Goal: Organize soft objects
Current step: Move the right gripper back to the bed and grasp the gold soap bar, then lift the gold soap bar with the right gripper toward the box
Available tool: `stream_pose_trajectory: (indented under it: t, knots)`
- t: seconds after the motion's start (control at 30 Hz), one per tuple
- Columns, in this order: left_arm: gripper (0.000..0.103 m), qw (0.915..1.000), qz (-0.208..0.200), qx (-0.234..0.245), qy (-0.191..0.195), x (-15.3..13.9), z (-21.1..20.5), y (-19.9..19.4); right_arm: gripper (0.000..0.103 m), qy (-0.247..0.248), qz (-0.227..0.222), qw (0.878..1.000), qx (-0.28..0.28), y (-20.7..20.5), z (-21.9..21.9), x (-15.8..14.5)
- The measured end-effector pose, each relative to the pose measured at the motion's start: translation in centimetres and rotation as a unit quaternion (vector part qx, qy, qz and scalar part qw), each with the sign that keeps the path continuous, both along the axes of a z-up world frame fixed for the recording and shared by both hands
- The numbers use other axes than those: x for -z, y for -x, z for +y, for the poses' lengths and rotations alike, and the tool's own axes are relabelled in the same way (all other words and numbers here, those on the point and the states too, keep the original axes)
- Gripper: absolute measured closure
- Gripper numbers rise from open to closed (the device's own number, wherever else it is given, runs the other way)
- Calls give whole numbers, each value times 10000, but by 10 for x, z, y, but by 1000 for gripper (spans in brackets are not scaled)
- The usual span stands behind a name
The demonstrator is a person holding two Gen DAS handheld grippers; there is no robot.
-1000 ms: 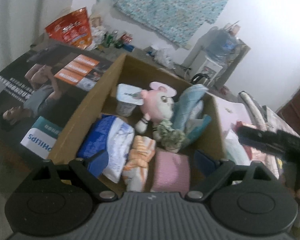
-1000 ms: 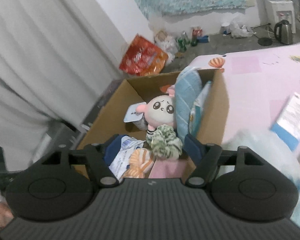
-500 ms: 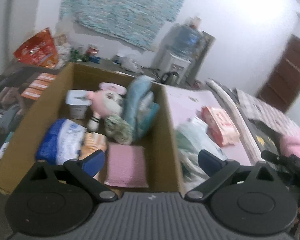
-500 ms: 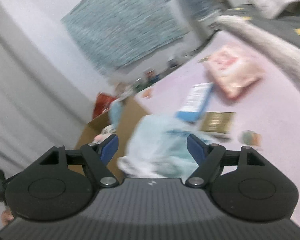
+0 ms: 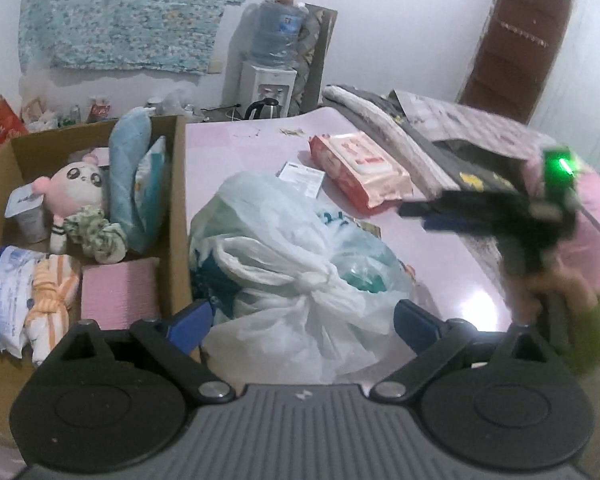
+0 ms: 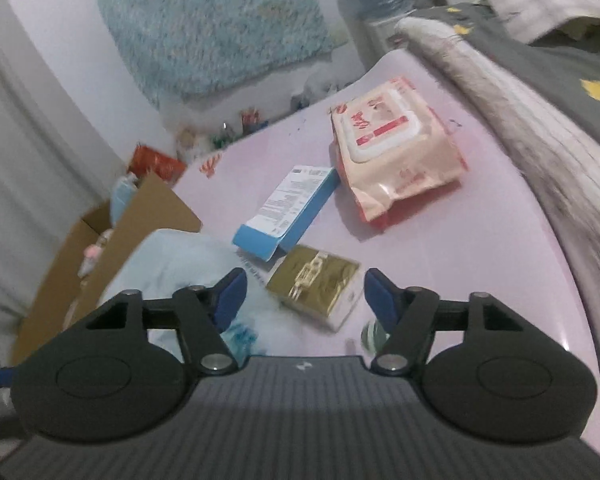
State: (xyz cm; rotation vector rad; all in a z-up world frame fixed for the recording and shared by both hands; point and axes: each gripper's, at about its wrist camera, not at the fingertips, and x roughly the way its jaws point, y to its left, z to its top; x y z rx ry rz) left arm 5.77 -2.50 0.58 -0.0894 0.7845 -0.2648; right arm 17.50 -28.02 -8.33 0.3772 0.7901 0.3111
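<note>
Left wrist view: box (image 5: 178, 216) at the table's (image 5: 440, 264) left edge already holds several soft things; bag (image 5: 300, 264), wipes (image 5: 360, 172) remain outside. Left gripper (image 5: 302, 318) gapes; right gripper (image 6: 304, 296), just narrowing, holds nothing.

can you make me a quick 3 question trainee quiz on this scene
1. True or false: the knotted plastic bag lies inside the cardboard box.
2. Which item sits nearest the right tool in its own view? A) gold packet B) wipes pack C) blue carton
3. Fill in: the plush doll in the box has a ____ scrunchie lying against it.

Key: 1 false, it lies on the pink surface beside the box, between the open fingers of the left tool. 2 A. 3 green.
</note>
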Motion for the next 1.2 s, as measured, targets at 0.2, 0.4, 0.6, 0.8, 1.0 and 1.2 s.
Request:
stream_pose_trajectory:
  t: [0.2, 0.4, 0.6, 0.8, 1.0, 1.2]
  knots:
    - [5, 9996, 14, -145, -255, 2, -5, -8, 48, 555, 151, 9969, -541, -66, 36, 15]
    - [5, 9988, 26, -313, -363, 1, 2, -13, 67, 1027, 465, 9888, -977, -102, 64, 46]
    - [5, 9990, 26, -318, -300, 2, 4, -13, 67, 1133, 360, 9881, -979, -92, 59, 47]
    - [5, 9996, 0, -104, -249, 5, -3, -5, 67, 950, 436, 9924, -642, -63, 30, 50]
    - [5, 9998, -19, 94, -181, 7, -14, 5, 67, 680, 475, 9962, -250, -17, 1, 56]
    - [5, 9992, 61, 370, -117, 14, -32, 15, 69, 182, 530, 9982, 195, 39, -20, 64]
